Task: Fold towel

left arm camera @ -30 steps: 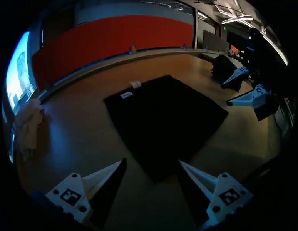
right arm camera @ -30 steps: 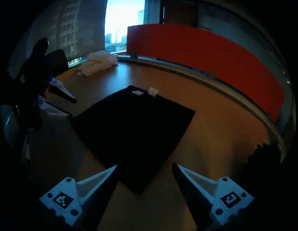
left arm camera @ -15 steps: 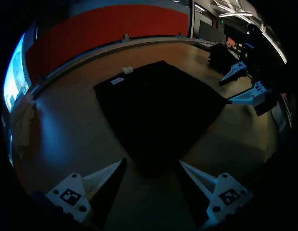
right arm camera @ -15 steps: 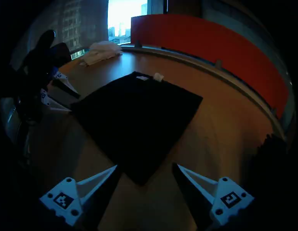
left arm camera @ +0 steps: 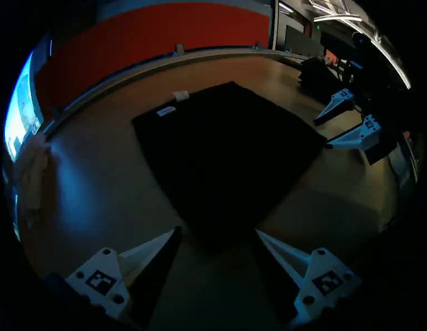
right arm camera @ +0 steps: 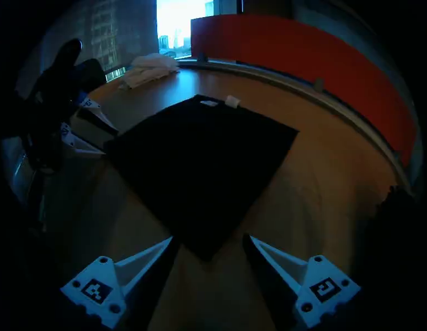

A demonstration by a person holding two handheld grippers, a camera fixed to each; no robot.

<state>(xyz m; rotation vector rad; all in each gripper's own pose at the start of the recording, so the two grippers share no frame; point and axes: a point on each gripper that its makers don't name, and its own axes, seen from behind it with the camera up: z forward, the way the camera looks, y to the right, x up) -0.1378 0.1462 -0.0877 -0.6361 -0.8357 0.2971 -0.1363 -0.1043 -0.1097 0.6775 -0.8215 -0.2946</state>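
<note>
— So, how does the towel (left arm camera: 224, 149) look?
— Black, flat, spread like a diamond, with white tags (left arm camera: 166, 111) at its far corner.
— Room to move?
— Bare wooden table (left arm camera: 97, 182) runs round every edge. My left gripper (left arm camera: 217, 230) and right gripper (right arm camera: 209, 238) both stand open, a near towel corner lying between each pair of fingers, unclamped.

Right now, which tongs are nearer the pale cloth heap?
Left. The left tongs hover at a towel corner closer to the heap; the right tongs at one farther away.
</note>
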